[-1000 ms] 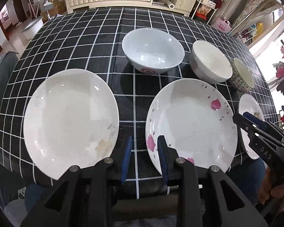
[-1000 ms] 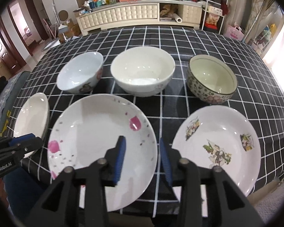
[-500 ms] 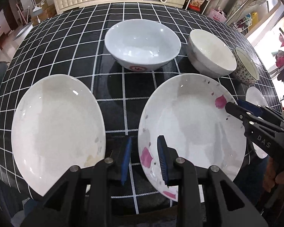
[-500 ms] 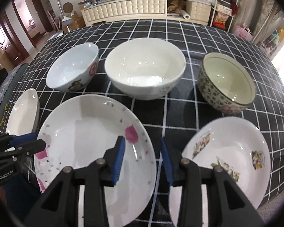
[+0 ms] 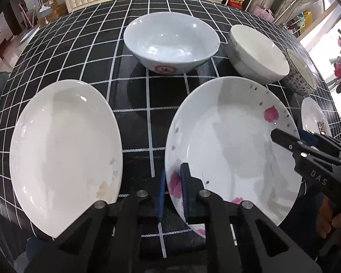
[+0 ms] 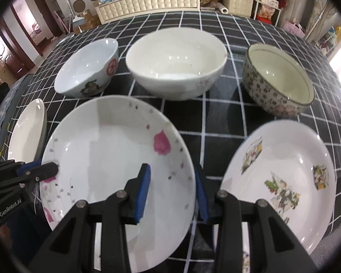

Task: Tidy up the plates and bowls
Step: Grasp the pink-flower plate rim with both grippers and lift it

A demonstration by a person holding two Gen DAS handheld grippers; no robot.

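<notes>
A white plate with pink petals (image 5: 229,141) lies in the middle of the front row; it also shows in the right wrist view (image 6: 116,157). My left gripper (image 5: 173,192) straddles its left rim, jaws narrowed on the edge. My right gripper (image 6: 172,190) is open and straddles the same plate's right rim. A plain white plate (image 5: 63,152) lies to the left. A plate with picture decals (image 6: 279,177) lies to the right. Behind stand a pale blue bowl (image 5: 171,43), a white bowl (image 6: 176,60) and a patterned bowl (image 6: 278,79).
The table wears a black cloth with a white grid (image 5: 147,113). Its front edge runs just under both grippers. A white padded cabinet (image 6: 147,2) and shelves stand beyond the far side of the table.
Both grippers moved forward onto the petal plate, one at each side rim. The left jaws narrowed around the left rim.
</notes>
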